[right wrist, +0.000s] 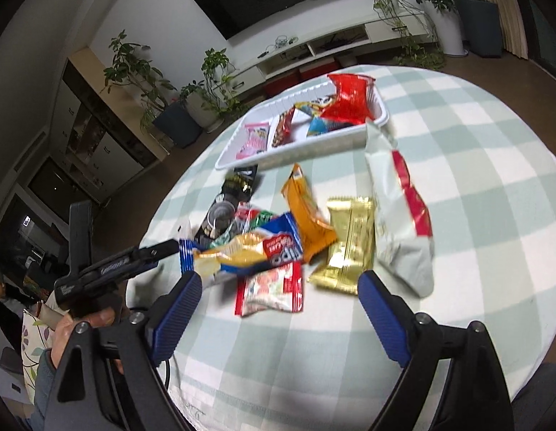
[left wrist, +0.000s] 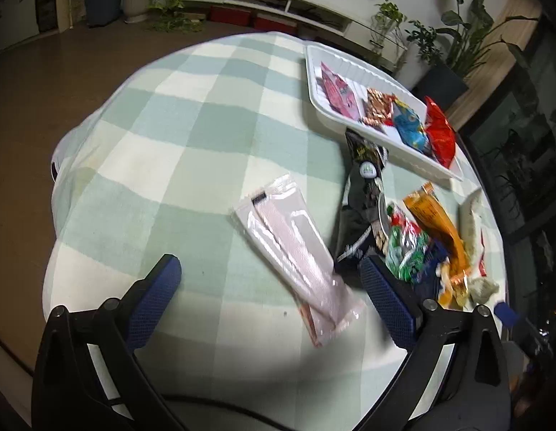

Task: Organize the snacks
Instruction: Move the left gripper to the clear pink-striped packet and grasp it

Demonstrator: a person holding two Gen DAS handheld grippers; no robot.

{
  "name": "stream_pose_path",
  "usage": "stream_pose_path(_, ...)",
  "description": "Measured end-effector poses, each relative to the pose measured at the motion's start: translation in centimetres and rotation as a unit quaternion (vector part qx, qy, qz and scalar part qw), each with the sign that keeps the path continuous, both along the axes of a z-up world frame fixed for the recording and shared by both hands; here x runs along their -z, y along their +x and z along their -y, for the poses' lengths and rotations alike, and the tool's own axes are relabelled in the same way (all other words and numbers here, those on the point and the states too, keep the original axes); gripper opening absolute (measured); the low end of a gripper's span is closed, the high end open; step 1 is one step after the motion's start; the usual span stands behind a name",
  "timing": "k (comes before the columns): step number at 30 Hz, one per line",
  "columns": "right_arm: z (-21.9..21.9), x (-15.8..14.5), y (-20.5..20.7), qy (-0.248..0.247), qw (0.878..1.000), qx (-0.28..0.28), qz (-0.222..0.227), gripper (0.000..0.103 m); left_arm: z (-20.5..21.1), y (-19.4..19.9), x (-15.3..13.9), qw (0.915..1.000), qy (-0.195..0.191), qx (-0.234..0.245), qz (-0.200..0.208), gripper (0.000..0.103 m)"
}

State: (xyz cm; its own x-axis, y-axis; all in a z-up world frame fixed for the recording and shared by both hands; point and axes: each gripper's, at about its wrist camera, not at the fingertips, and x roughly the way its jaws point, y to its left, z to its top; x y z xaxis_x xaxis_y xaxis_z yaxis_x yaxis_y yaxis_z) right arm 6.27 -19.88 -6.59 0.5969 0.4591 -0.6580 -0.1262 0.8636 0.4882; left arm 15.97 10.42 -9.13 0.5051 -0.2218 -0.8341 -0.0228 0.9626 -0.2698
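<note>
Left wrist view first: my left gripper [left wrist: 270,280] has its jaws spread wide with nothing clamped, and the pale pink packet [left wrist: 295,251] lies flat on the checked tablecloth [left wrist: 163,165] between the blue pads [left wrist: 154,298], slanting from mid-frame down toward the lower right, nearer the right pad but touching neither as far as I can tell. Just right of it sits a black packet [left wrist: 360,215], then a loose heap of green, orange and white wrappers at the right edge. The white tray [left wrist: 335,118] stands in the upper right, holding a pink, a brown, a blue and a red packet. The left half of the cloth is bare, and the table edge curves away at far left. In the right wrist view, the other gripper's black body shows at lower left with a hand [right wrist: 80,327] around it. My right gripper [right wrist: 279,280] is likewise wide open and holds nothing; a red-and-white packet [right wrist: 270,291] lies between its pads, a gold packet [right wrist: 346,244] just right of that, and a long white-and-red bag [right wrist: 400,208] further right. The tray [right wrist: 299,147] is above centre, and bare cloth fills the right side.
</note>
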Motion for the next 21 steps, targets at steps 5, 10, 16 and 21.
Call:
stream_pose_path(5,-0.8,-0.4,-0.5,-0.008,1.0,-0.005,0.012,0.091,1.1,1.6,0.6,0.9999,0.006,0.004,-0.013,0.091)
stream_pose_path(10,-1.1,-0.6,-0.7,-0.015,1.0,-0.012,0.017,0.09,1.3,2.5,1.1,0.9995,0.026,-0.004,-0.015,0.079)
stream_pose_path(16,-1.3,-0.5,-0.7,-0.016,1.0,-0.014,0.016,0.09,1.3,2.0,1.1,0.9982,0.052,0.019,-0.021,0.075)
stream_pose_path(21,-1.7,-0.4,-0.8,-0.018,1.0,-0.02,0.015,0.09,2.5,1.3,1.1,0.996,0.067,0.054,-0.026,0.075)
